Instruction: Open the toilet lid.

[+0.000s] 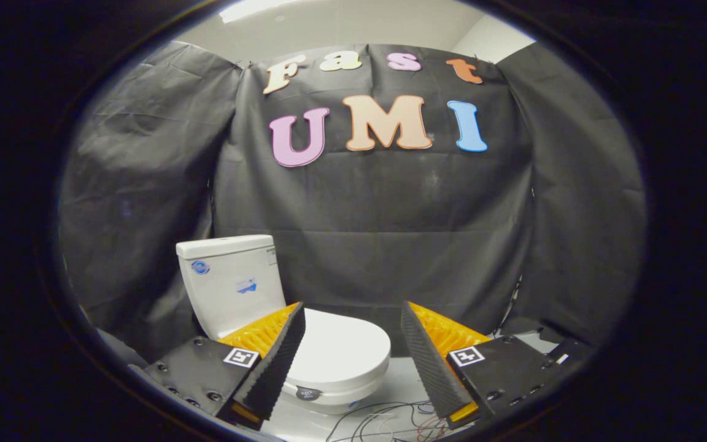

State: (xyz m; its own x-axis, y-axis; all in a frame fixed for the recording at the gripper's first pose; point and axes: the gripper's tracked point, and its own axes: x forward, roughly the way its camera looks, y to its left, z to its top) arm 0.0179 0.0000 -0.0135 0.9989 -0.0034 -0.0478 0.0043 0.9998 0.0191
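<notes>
Nearest in, the gripper [353, 350] is being held with its fingers spread wide, nothing being gripped between them. One finger is being shown at about seven o'clock, the other at about five o'clock, both angled up and inward.

Just below and between the fingertips, at six o'clock, a tangle of thin wires [384, 420] is lying on the pale floor [399, 377].

Just beyond the seven o'clock finger, the toilet [304, 331] is being faced from the front and slightly to one side. Its lid [341, 350] is lying flat and closed over the bowl, partly hidden by that finger, with the front rim curving toward six o'clock. Behind the lid, toward nine o'clock, the tank [231, 279] is standing upright.

Farthest back, the black cloth wall [390, 227] is hanging from ten o'clock round to two o'clock.

The approach step is judged to be in hand: the lid is not yet being touched. For the next move, the gripper is likely needing to be lowered and swung toward seven o'clock, so that a finger can be hooked under the lid's front edge before it is lifted toward the tank.
</notes>
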